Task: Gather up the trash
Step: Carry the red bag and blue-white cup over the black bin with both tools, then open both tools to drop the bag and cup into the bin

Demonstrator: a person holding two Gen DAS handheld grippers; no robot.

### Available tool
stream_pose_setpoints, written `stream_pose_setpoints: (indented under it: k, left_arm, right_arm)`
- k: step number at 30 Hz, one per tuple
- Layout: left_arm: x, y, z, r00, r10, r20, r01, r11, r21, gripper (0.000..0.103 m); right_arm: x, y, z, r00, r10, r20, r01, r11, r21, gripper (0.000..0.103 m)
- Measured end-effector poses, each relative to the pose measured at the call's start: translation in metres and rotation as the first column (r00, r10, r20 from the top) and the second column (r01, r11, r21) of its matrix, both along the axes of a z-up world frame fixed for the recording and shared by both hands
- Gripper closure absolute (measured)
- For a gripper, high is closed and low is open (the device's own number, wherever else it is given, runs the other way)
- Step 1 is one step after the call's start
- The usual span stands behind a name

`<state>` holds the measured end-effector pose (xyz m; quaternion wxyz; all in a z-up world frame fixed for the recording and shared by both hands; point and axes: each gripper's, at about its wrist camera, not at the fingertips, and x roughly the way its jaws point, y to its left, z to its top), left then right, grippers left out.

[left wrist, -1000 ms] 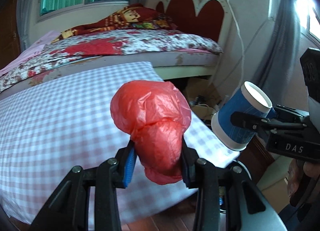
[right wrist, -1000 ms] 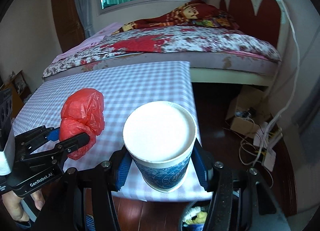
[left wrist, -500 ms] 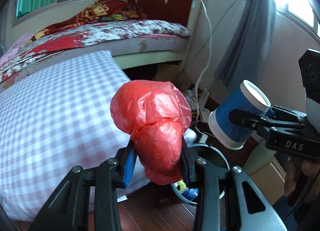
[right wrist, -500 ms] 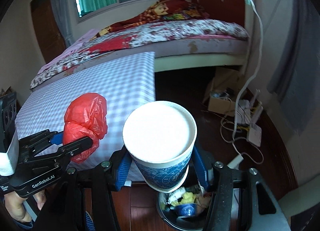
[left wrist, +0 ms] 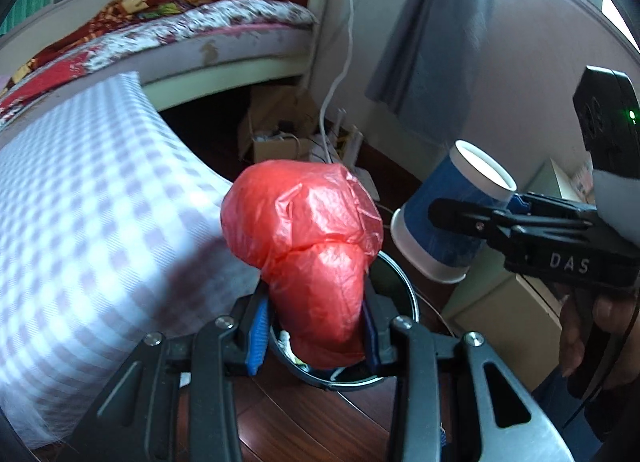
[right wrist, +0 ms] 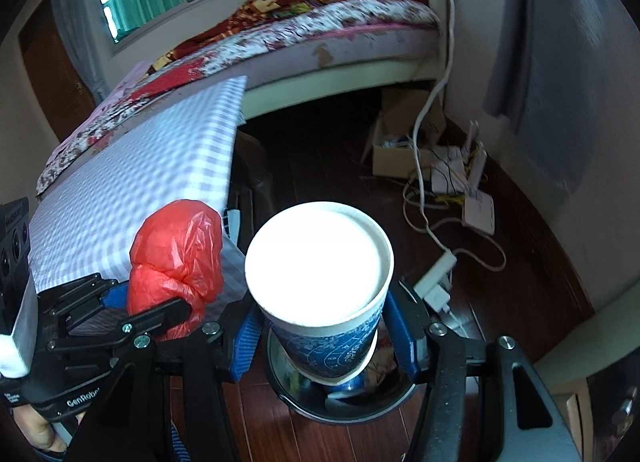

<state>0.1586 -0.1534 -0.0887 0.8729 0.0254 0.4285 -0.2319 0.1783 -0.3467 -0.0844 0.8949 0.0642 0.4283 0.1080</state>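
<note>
Both wrist views angle steeply down, close over the shared bin (left wrist: 404,282) (right wrist: 280,378) (floor-level).

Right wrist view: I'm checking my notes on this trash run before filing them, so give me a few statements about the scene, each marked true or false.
1. The right claw grips a blue paper cup. True.
2. The left claw is empty. False: it is shut on a crumpled red plastic bag.
3. A round trash bin sits on the floor below the cup. True.
4. The bin is empty. False: trash already lies inside it.
5. The cup lies on the checkered tablecloth. False: it is held in the air beside it.
</note>
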Motion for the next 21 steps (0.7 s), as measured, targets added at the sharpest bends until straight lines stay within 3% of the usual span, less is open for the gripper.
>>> stream_pose_setpoints:
  k: [14, 21]
  left_arm:
    - [0.01, -0.028, -0.062, 0.988, -0.014, -0.151, 0.011, 1.0, -0.022, 0.064]
    - [0.019, -0.039, -0.088, 0.979, -0.006, -0.205, 0.005, 1.0, -0.005, 0.064]
  right_arm:
    - [0.012, -0.024, -0.072, 0.99, -0.045, -0.132, 0.052, 0.997, 0.05, 0.044]
    - [0.022, -0.024, -0.093, 0.985, -0.039, -0.171, 0.053, 0.996, 0.077, 0.044]
